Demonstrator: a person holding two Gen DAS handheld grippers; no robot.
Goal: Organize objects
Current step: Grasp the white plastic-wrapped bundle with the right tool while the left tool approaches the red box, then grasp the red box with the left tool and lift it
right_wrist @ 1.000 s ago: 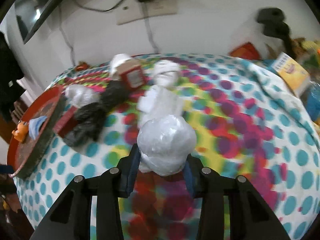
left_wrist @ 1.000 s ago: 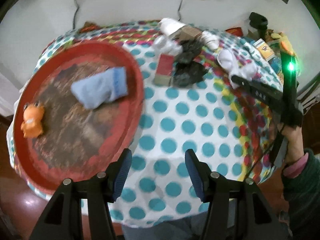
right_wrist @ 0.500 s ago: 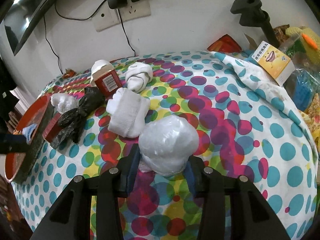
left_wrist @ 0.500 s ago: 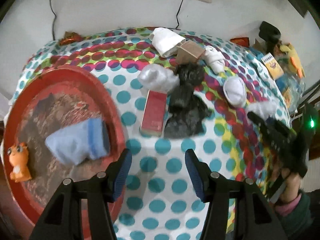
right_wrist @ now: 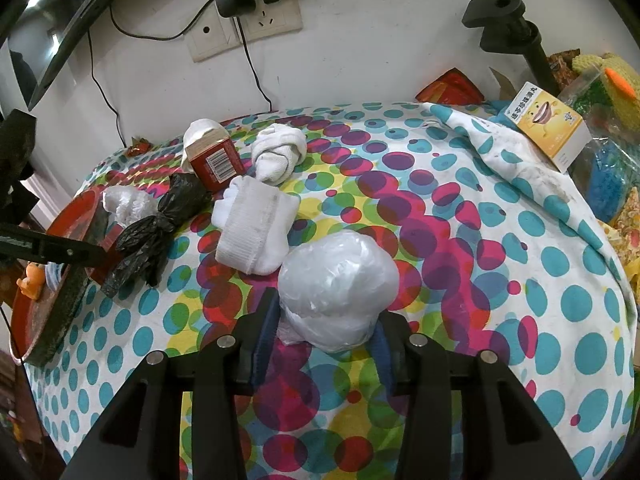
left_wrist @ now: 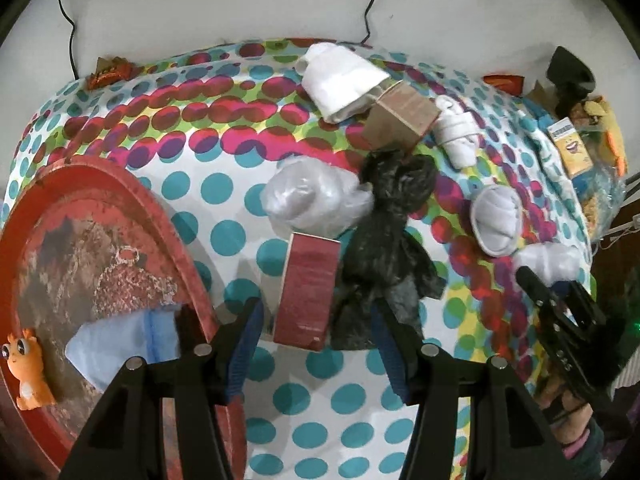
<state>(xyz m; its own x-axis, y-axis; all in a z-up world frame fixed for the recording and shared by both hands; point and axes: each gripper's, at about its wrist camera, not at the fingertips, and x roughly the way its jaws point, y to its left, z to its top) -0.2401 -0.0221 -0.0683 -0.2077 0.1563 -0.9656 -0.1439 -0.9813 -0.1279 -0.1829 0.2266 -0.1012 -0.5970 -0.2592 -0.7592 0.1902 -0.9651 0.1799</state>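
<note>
My left gripper (left_wrist: 316,330) is open, its fingers either side of the near end of a red box (left_wrist: 308,288) lying on the dotted cloth, beside a black plastic bag (left_wrist: 386,240). My right gripper (right_wrist: 322,334) is shut on a white plastic bag bundle (right_wrist: 338,290) and holds it just above the cloth; it shows at the right of the left wrist view (left_wrist: 550,262). A red round tray (left_wrist: 176,224) at the left holds a light blue sock (left_wrist: 124,344) and an orange toy (left_wrist: 24,372).
White socks (right_wrist: 256,224) (right_wrist: 280,154), a second white bag (left_wrist: 312,200), a brown-red carton (right_wrist: 214,158) and a folded white cloth (left_wrist: 344,80) lie mid-table. A yellow box (right_wrist: 548,124) and a black clamp stand (right_wrist: 512,28) are at the back right. Wall sockets with cables are behind.
My left gripper has moved right from over the tray and forward until its fingers flank the red box. My right gripper has drawn back with the white bag, away from the socks.
</note>
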